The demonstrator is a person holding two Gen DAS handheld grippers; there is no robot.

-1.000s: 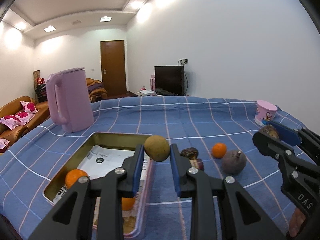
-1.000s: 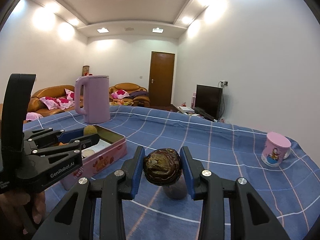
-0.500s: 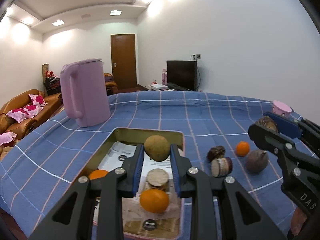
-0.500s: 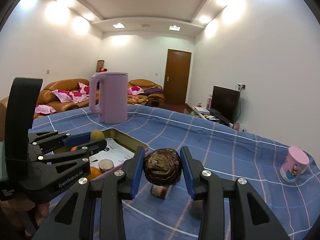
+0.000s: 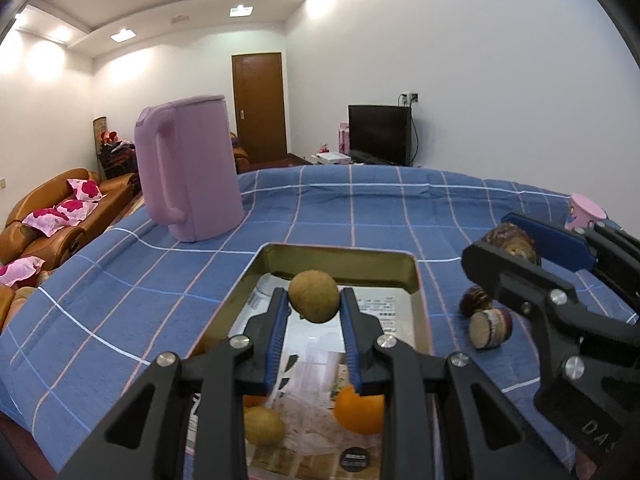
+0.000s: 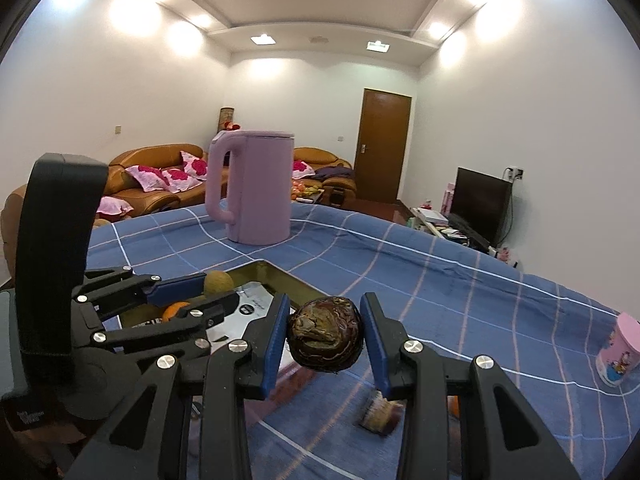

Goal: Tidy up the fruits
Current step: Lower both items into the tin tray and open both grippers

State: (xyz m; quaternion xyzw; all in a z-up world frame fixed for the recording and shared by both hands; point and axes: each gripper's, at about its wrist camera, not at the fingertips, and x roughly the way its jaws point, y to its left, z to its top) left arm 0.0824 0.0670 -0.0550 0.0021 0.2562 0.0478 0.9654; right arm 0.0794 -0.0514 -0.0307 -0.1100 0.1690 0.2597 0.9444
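Note:
My left gripper [image 5: 314,300] is shut on a round tan-brown fruit [image 5: 314,296] and holds it above the open metal tin [image 5: 340,254]. Inside the tin lie an orange [image 5: 360,412], a small brown fruit [image 5: 262,426] and printed paper. My right gripper [image 6: 325,332] is shut on a dark brown wrinkled fruit [image 6: 326,334], hanging above the blue cloth just right of the tin [image 6: 296,284]. In the left wrist view the right gripper [image 5: 516,246] stands to the right with that dark fruit. The left gripper [image 6: 212,288] shows at left in the right wrist view.
A tall pink kettle [image 5: 188,168] stands on the blue checked tablecloth [image 5: 360,208] behind the tin. A cut purple fruit [image 5: 490,326] and a dark fruit [image 5: 476,300] lie right of the tin. A pink cup [image 6: 620,350] sits far right. Sofas lie beyond the table's left edge.
Both grippers have travelled leftward with their fruits. The left one now hangs over the tin's inside; the right one has come closer to the tin and left gripper.

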